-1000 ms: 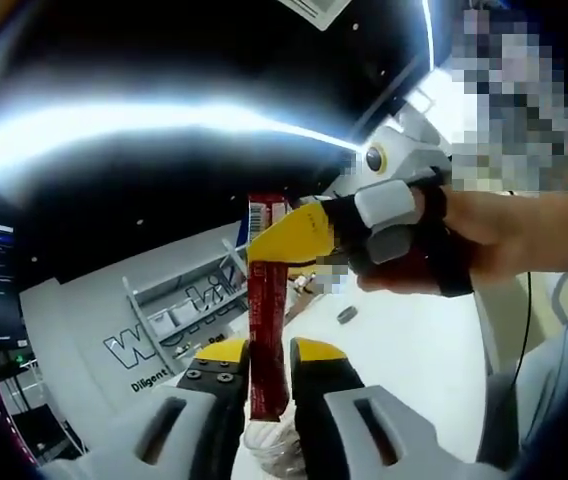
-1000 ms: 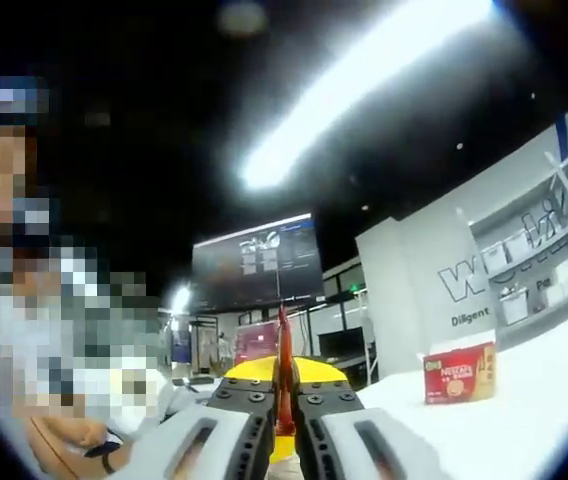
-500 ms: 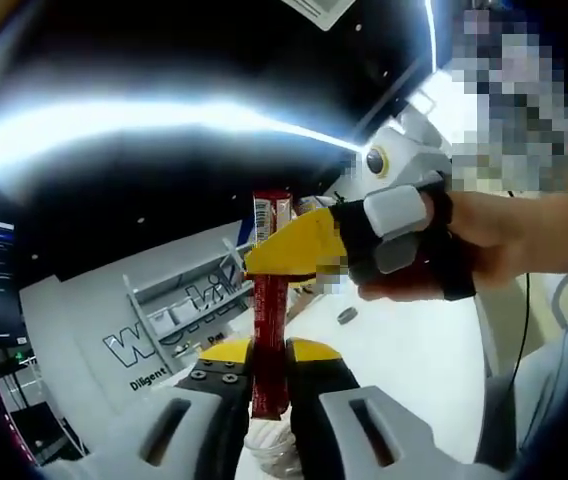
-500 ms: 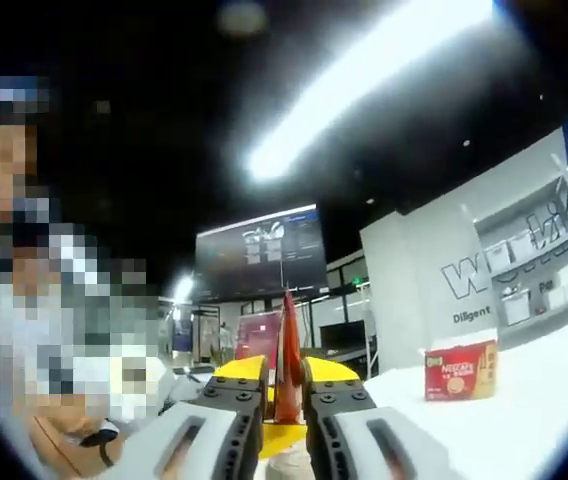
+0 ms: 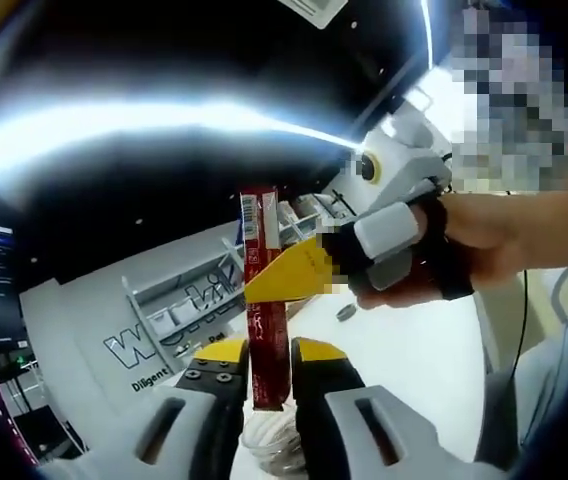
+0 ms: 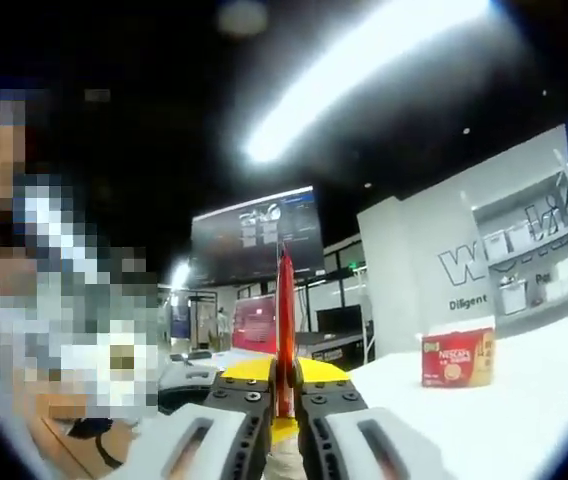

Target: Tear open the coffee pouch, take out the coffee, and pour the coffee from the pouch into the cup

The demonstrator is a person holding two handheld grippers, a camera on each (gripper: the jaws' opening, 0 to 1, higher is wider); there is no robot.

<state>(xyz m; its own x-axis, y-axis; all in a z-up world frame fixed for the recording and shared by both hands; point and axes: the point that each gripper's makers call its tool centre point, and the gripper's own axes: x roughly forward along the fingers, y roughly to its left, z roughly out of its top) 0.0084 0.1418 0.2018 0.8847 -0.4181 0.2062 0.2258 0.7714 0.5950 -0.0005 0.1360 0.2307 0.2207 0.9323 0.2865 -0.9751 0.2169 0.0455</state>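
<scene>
So the red coffee stick pouch (image 5: 264,300) stands upright in the air, and I have it pinned at both ends. My left tongs (image 5: 268,352) are clamped on its lower part, the yellow tips pressed against either side. My right tongs (image 5: 286,277) come in from the right of the left gripper view and are clamped across the pouch higher up, just below the top edge with the white barcode strip. In the right gripper view I see the same pouch edge-on as a thin red strip (image 6: 284,320), squeezed between the closed right tongs (image 6: 284,378).

As I judge it, the tearing is only set up. The top of the pouch looks whole; I see no torn flap and no loose powder, though the edge is too small to be sure. So opening, taking out and pouring all remain.

Just under the left tongs sits something pale and ribbed (image 5: 269,445), perhaps the cup's rim, but I cannot tell for certain. Far off to the right on the white bench (image 6: 524,420) stands a red Nescafé box (image 6: 457,360), well apart from my tongs. A dark wall screen (image 6: 254,238) hangs in the distance.
</scene>
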